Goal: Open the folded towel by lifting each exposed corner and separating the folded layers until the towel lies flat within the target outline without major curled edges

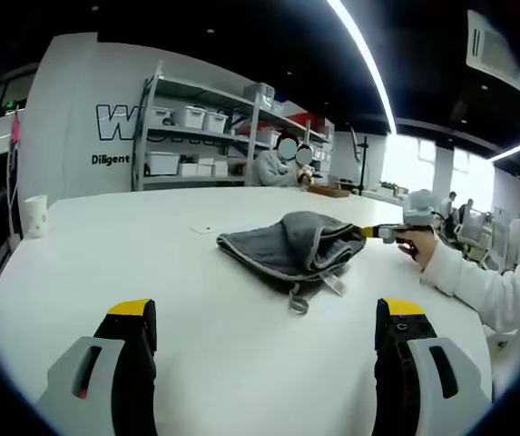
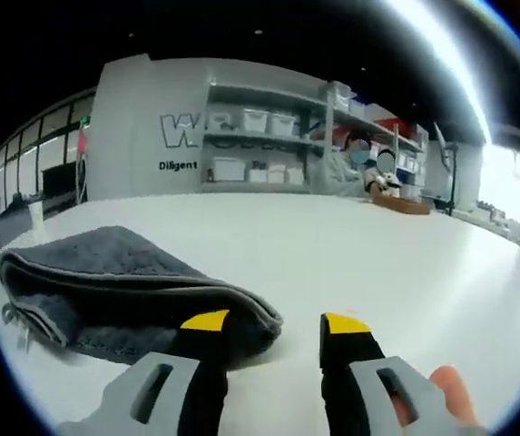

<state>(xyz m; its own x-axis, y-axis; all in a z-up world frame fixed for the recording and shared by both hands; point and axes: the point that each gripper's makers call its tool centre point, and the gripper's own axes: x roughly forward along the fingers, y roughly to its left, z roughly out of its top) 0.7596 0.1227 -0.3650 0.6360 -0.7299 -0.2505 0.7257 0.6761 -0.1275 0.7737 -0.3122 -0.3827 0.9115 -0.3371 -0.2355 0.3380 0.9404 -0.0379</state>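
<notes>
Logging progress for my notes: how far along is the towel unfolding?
Barely started. The gray towel is still folded and bunched on the white table. The right gripper sits open at its corner; the left gripper waits open. All layers remain to separate and flatten.

the room is bright. long ceiling light strips (image 1: 361,45) glare white, and windows (image 1: 411,159) at the far right are overexposed. the white surface (image 1: 132,245) reflects light softly, with a weak shadow under the grey towel (image 1: 296,243). straight lines bend near the edges; the right gripper view is slightly blurred.
</notes>
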